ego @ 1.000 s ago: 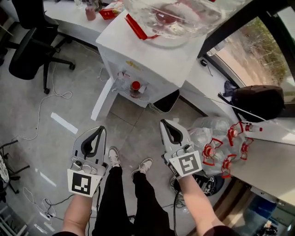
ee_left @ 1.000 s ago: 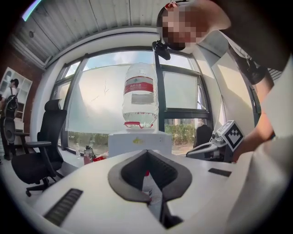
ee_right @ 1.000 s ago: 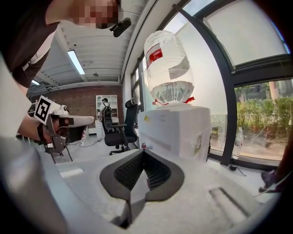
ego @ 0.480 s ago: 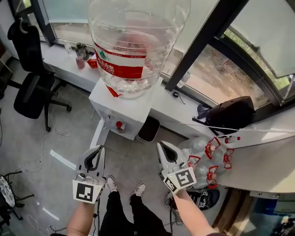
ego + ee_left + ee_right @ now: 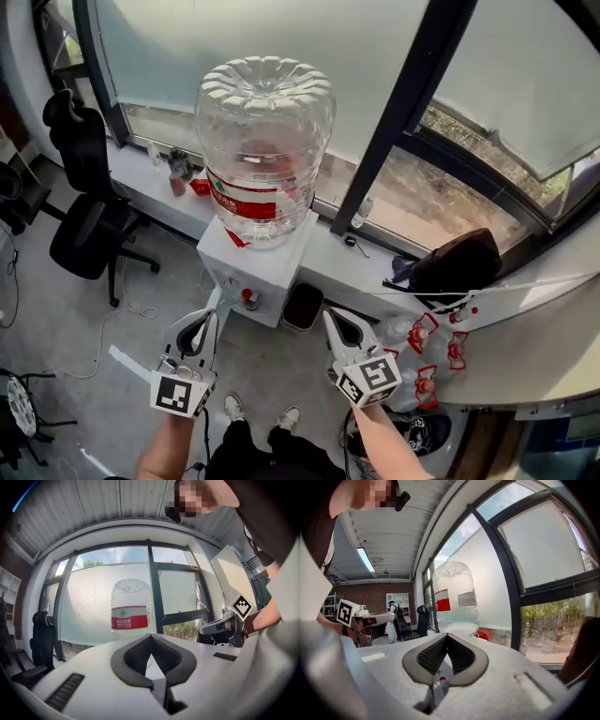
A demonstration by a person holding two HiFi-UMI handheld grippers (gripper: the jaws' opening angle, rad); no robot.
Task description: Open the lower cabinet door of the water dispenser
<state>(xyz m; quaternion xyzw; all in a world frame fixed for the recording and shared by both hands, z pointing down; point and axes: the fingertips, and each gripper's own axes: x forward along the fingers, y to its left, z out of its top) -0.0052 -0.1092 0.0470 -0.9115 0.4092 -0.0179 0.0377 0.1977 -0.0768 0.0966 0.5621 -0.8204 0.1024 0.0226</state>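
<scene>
Before the dispenser [image 5: 255,265], tongs [image 5: 208,319] [image 5: 331,316] seemingly higher.

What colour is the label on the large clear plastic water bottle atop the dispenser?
Red and white label; it shows best in the left gripper view.

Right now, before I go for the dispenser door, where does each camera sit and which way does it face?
Head view: on the person's head, looking steeply down at the water dispenser and bottle; both forearms, left gripper, right gripper and shoes show.
Left gripper view: on the left gripper, along its shut jaws toward the bottle; right gripper at right.
Right gripper view: likewise toward the bottle; left gripper at left.
Shared: the bottle.
</scene>
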